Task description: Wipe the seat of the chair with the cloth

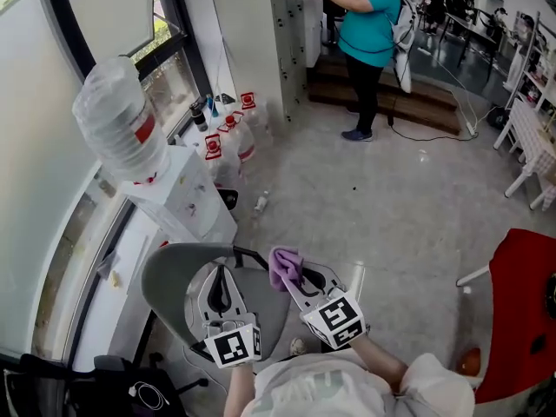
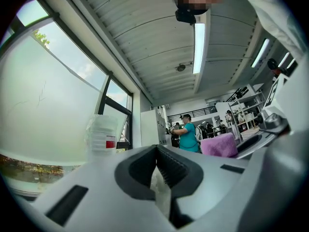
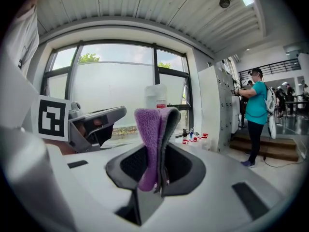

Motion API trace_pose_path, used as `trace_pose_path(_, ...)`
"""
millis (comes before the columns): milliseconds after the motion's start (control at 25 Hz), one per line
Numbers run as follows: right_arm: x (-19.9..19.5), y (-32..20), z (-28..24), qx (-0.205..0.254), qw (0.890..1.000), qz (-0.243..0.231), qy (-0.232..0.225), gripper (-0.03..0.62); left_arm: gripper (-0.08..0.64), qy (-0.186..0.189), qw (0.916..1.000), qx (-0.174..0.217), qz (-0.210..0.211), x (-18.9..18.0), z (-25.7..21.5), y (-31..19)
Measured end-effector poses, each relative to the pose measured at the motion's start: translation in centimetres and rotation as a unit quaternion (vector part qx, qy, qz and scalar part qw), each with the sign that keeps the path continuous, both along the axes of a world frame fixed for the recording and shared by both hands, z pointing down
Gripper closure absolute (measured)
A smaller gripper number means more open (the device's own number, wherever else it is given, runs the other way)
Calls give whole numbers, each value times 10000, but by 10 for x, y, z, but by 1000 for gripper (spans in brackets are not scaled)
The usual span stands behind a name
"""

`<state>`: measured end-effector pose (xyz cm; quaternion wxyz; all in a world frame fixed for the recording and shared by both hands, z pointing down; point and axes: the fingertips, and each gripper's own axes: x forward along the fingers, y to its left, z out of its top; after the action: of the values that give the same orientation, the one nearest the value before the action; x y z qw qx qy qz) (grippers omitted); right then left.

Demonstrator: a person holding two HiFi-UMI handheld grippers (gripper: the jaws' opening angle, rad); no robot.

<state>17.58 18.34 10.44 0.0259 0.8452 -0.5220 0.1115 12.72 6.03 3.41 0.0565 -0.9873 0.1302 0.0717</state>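
In the head view the grey chair seat (image 1: 167,278) lies below me at the lower left. My left gripper (image 1: 221,272) hovers over the seat with its jaws closed together and nothing between them (image 2: 156,149). Just to its right, my right gripper (image 1: 291,278) is shut on a folded purple cloth (image 1: 285,266). The cloth (image 3: 148,129) stands upright out of the right gripper's jaws (image 3: 158,117), off the seat. It also shows in the left gripper view, the cloth (image 2: 218,145) at the right. Both gripper cameras look level across the room, so the seat is hidden in them.
A white water dispenser (image 1: 187,200) with a big bottle (image 1: 120,127) stands just beyond the chair by the window. Spare water bottles (image 1: 233,139) sit on the floor behind it. A red chair (image 1: 521,311) is at the right. A person in teal (image 1: 369,33) stands far off.
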Motion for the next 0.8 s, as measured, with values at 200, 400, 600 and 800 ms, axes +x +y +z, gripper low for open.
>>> trace_pose_path(200,40,3,-9,50,9996,-266,104,505,548,113,9998,59,-166,37,-10,9)
trace_pose_path(400,77,12,-12,126,9994,-275,148,505,548,250,9993,96,-279,65,-15,19)
trace_pose_path(600,97,13,-15,122,9991,-379,134,505,548,290,9985,114,-442,78,-21,20)
trace_pose_path(800,84,-8,-15,135,9942,-1068,-61,505,548,193,9930,171,-1150,49,-21,8)
